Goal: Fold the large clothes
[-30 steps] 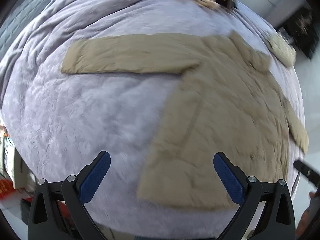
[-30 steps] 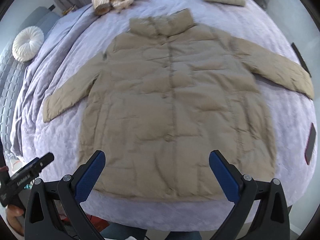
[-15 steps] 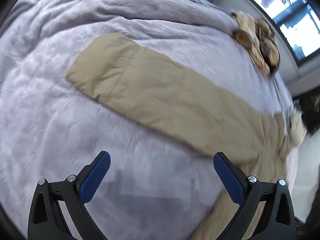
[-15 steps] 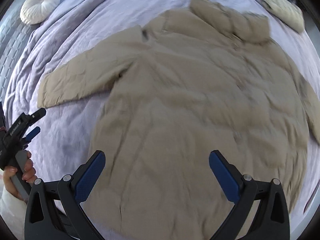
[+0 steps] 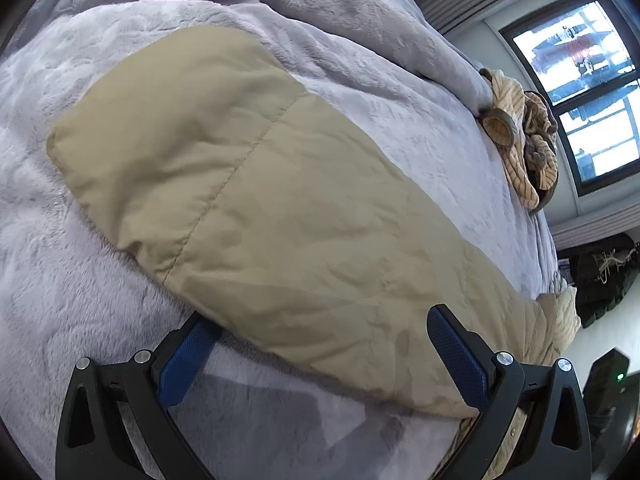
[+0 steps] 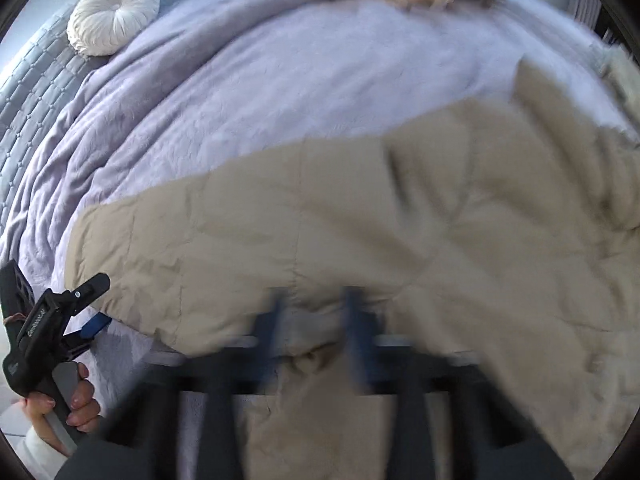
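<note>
A beige padded jacket (image 6: 460, 216) lies flat on a lilac blanket (image 6: 280, 80) that covers a bed. One sleeve (image 5: 260, 200) fills the left wrist view, its cuff at the upper left. My left gripper (image 5: 324, 340) is open astride the sleeve's near edge, with one blue pad (image 5: 188, 356) low beside that edge and the other over the cloth. In the right wrist view the left gripper (image 6: 100, 302) appears by the cuff, held by a hand (image 6: 80, 396). My right gripper (image 6: 314, 308), blurred, has its jaws closing on a bunched fold of jacket near the armpit.
A round white cushion (image 6: 114, 14) rests against a grey quilted headboard (image 6: 28, 92). A pile of striped beige clothes (image 5: 520, 132) sits at the bed's far edge below a window (image 5: 580, 80). Dark items (image 5: 600, 276) stand beyond the bed.
Both grippers have dropped close to the jacket. The left one moved along the sleeve and now straddles its edge. The right one went from wide open to nearly shut on a fold.
</note>
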